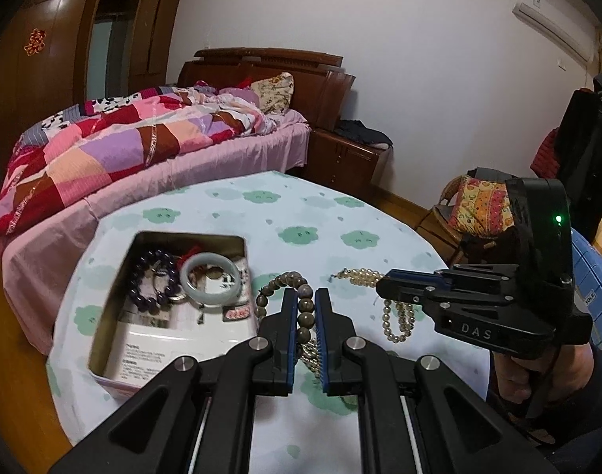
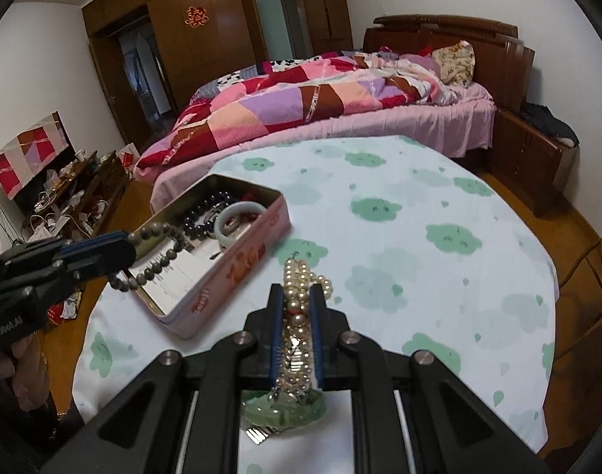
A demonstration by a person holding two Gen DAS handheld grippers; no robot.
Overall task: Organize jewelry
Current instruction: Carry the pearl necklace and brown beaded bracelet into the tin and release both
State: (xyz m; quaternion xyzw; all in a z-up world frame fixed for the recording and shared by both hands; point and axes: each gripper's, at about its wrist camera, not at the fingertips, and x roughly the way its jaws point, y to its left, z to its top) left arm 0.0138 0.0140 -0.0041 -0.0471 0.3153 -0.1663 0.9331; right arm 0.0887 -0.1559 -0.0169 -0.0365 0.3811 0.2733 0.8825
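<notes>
Wooden beads [image 1: 301, 308] hung clamped in the left gripper [image 1: 304, 312] beside the tin [image 1: 103, 316]; next move, I judged, was lowering them inside. Opposite, the right gripper [image 2: 297, 316] pinched pearls [image 2: 299, 296] above the tablecloth [image 2: 419, 237].

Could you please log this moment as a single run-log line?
left gripper: shut on brown bead bracelet | right gripper: shut on pearl necklace | tin: open, holds purple bracelet, jade bangle
</notes>
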